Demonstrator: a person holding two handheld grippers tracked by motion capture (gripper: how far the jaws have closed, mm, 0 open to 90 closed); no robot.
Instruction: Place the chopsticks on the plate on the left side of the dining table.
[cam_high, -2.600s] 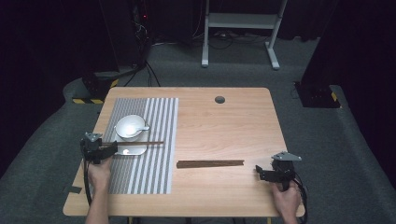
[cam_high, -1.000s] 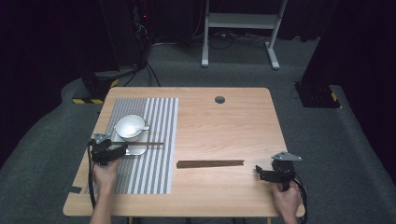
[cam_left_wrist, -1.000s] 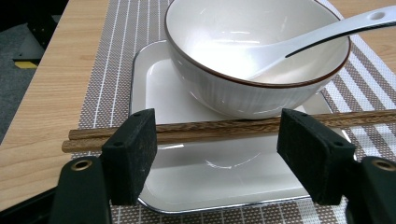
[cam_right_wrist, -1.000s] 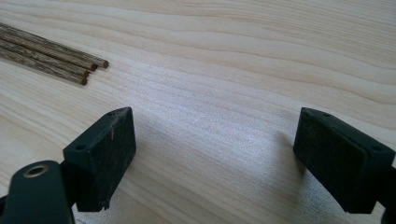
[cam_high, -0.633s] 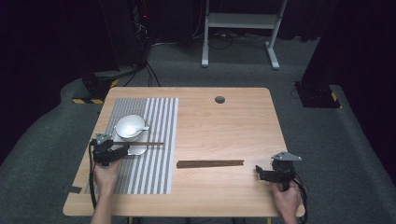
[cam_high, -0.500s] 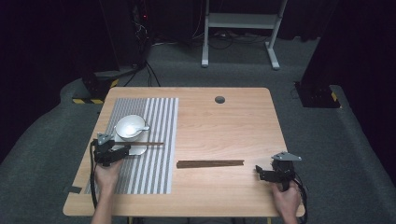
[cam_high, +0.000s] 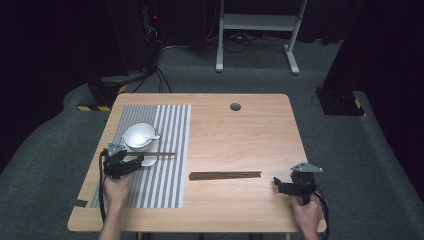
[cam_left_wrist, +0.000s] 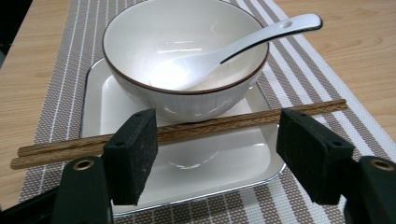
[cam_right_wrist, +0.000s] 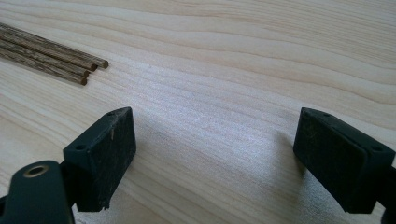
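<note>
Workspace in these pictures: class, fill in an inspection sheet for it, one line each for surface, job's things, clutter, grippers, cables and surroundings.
Surface: wooden table with a round hole near the far edge; striped placemat on its left part.
Job's things: white bowl with a white spoon in it, standing on a square plate; a pair of chopsticks lies across the plate in front of the bowl.
Clutter: more chopsticks on the bare wood.
Grippers: left gripper open, jaws either side of the pair, pads not touching; right gripper open over bare wood.
Cables: one trails from each gripper.
Surroundings: grey carpet, white frame, dark equipment.
</note>
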